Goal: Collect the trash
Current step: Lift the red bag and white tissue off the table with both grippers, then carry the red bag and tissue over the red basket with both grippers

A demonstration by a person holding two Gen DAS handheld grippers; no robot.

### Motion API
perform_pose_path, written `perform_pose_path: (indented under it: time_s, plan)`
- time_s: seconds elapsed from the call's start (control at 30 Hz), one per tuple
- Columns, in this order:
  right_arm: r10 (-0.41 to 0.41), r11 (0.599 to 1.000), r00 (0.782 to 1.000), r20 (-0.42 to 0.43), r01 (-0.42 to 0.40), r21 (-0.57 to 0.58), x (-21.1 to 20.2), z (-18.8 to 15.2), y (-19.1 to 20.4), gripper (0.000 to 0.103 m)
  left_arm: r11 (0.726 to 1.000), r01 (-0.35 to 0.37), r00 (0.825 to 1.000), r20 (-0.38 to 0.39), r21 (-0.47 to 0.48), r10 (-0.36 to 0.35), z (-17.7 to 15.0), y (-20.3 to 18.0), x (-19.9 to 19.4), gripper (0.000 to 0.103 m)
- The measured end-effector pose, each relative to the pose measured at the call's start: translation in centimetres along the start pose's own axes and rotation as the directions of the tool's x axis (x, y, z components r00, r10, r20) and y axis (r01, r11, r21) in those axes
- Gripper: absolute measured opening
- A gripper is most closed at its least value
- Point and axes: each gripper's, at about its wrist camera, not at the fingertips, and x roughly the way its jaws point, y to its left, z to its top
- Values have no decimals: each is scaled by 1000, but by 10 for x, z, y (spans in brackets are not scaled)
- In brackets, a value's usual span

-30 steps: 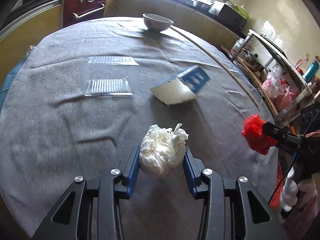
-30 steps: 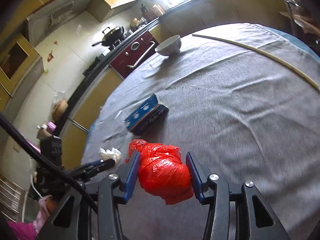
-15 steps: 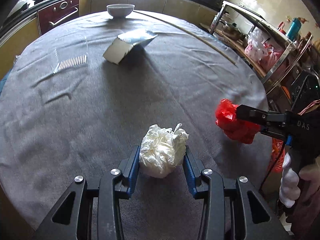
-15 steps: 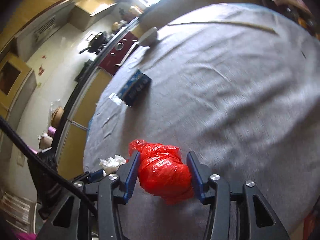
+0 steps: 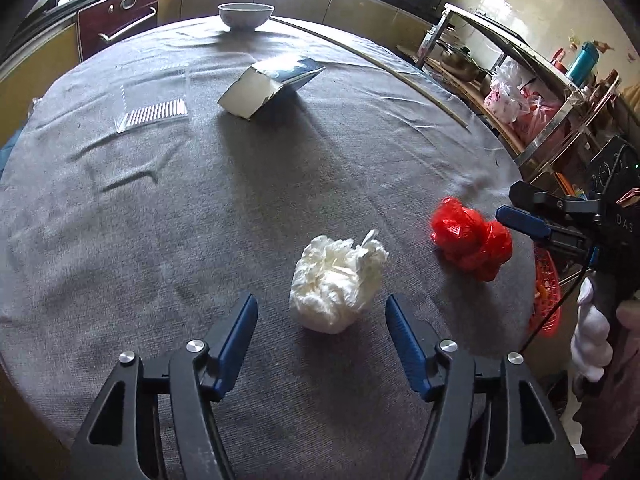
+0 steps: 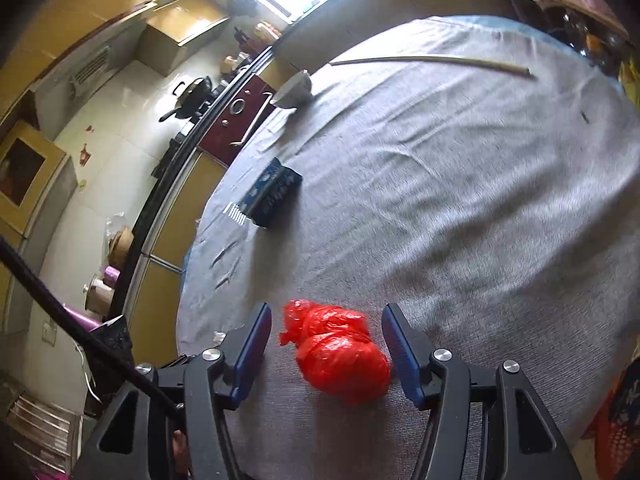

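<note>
Over grey table (image 5: 200,220), both hand-held grippers tilt down, jaws just opened.

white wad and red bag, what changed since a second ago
Both were let go. The left gripper, which had clamped the white paper wad, has just been opening; the wad lies free on the grey cloth between its fingers. The right gripper has likewise been opening off the red plastic bag, now resting on the cloth. The bowl, carton and clear tray stayed put.
</note>
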Motion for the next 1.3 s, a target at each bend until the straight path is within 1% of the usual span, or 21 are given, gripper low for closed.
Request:
perform_pose_path:
  time_s: [0.13, 0.27, 0.37, 0.4, 0.47, 0.5, 0.53, 0.57, 0.6, 0.83, 0.93, 1.1, 1.3]
  plan:
    - [-18, 999, 1000, -23, 18, -37, 9, -2, 5, 62, 999, 33, 999, -19, -36, -34, -3, 6, 2, 67]
    - [-45, 998, 997, -56, 43, -48, 28, -6, 2, 62, 998, 43, 999, -12, -47, -44, 2, 7, 5, 69]
    - [-67, 995, 995, -71, 62, -77, 39, -13, 3, 62, 998, 42, 999, -2, -52, -42, 5, 6, 6, 69]
    - [-67, 994, 995, -72, 61, -86, 40, -15, 4, 61, 997, 51, 999, 1, -54, -51, 6, 6, 7, 69]
    - [-72, 992, 996, -59, 65, -107, 40, -18, 7, 54, 997, 52, 999, 4, -56, -52, 7, 6, 8, 68]
    - [-71, 992, 996, -56, 65, -112, 39, -18, 8, 52, 997, 48, 999, 7, -54, -48, 8, 5, 8, 66]
    - [-72, 992, 996, -52, 66, -110, 37, -18, 8, 49, 998, 49, 999, 6, -50, -48, 8, 4, 9, 56]
    - [-69, 992, 997, -45, 64, -107, 35, -18, 7, 48, 998, 48, 999, -1, -45, -48, 8, 2, 10, 47]
    - [-66, 993, 997, -38, 62, -104, 32, -17, 7, 48, 998, 47, 999, -5, -42, -48, 9, 1, 11, 46]
    - [-23, 997, 999, 22, 24, -76, 6, -13, 6, 48, 1000, 12, 999, 30, -10, -11, 13, -12, 0, 44]
    - [-1, 998, 999, 47, 5, -66, -8, -14, 3, 48, 1000, -7, 999, 50, 20, 6, 18, -23, -8, 44]
    - [20, 999, 994, 104, -15, -46, -36, -14, -3, 48, 997, -12, 996, 86, 78, 6, 27, -45, -22, 44]
    - [28, 1000, 981, 194, -25, -18, -80, -15, -16, 48, 989, -12, 993, 121, 150, -6, 41, -80, -36, 44]
